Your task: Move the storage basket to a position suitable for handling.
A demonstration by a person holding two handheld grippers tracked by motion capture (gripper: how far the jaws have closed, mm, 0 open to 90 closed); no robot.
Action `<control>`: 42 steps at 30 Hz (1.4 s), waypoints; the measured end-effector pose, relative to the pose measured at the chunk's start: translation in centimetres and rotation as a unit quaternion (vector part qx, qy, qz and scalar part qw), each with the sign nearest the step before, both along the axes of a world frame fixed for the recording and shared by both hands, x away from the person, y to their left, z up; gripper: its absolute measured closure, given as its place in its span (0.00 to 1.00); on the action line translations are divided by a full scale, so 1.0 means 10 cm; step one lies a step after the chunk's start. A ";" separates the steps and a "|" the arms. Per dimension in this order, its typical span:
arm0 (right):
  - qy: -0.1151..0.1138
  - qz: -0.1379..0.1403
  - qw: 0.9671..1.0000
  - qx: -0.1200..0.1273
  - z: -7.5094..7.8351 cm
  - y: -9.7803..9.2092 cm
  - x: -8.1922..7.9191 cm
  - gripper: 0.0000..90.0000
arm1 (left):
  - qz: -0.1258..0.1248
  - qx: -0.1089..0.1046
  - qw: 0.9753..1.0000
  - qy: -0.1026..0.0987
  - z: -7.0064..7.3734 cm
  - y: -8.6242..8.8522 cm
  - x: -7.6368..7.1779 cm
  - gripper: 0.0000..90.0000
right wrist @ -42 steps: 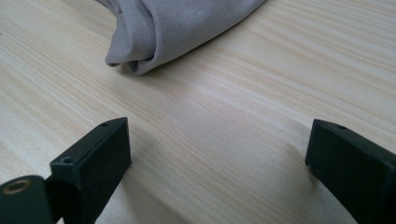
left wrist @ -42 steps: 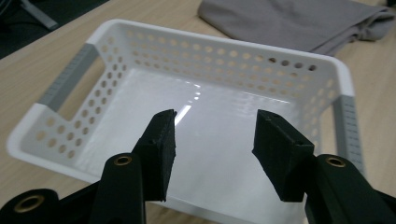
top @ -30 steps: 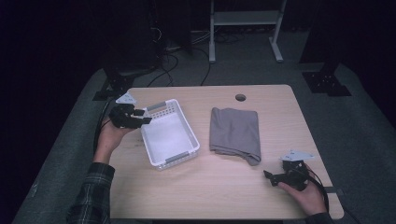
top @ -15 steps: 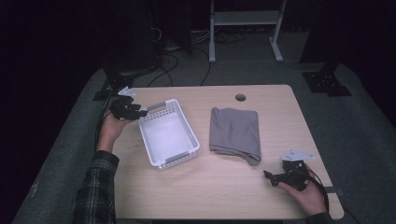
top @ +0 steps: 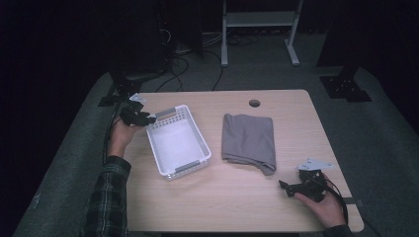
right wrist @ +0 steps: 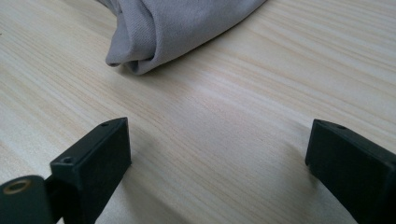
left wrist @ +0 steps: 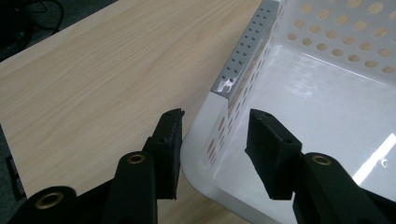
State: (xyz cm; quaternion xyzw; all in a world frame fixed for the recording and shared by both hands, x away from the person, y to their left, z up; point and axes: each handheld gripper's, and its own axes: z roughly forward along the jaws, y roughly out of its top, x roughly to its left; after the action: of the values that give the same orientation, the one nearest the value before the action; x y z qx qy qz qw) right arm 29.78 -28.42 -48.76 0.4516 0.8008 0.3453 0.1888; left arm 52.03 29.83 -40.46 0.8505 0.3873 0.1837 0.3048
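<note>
Wooden table (top: 237, 197) underneath, broad and bare ahead of both tools. On it a white perforated basket (top: 178, 140), empty, its far corner rim straddled by the left gripper (left wrist: 215, 128) — jaws parted either side of the wall, not yet pinching, as far as can be told. Probably light and stiff, a little slick; best pinched at the rim beside the grey handle strip (left wrist: 243, 51). Ahead of the right gripper (right wrist: 217, 144), gaping wide over bare wood — a soft, limp folded grey cloth (right wrist: 177, 23).
</note>
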 end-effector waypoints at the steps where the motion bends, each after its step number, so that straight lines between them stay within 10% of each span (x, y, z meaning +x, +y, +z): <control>1: 0.000 0.000 1.000 0.000 0.00 0.00 0.00 0.06 | 0.002 -0.001 1.000 0.000 0.00 0.01 0.00 0.68; 13: 0.000 0.000 1.000 0.000 0.00 0.00 0.00 0.06 | -0.026 0.023 0.999 0.000 0.02 0.00 -0.12 0.81; 26: 0.000 0.000 1.000 0.000 0.00 0.00 0.00 0.06 | -0.040 -0.021 0.998 0.033 0.03 0.03 -0.38 0.87; 42: 0.000 0.000 1.000 0.000 0.00 0.00 0.00 0.06 | -0.032 -0.022 0.998 0.041 0.04 0.24 -0.80 0.87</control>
State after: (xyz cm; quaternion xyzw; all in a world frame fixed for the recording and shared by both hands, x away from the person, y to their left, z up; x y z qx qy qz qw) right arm 29.77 -28.42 -48.76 0.4518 0.8008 0.3450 0.1888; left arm 44.03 32.22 -40.01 0.8625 0.3759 0.1300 0.3130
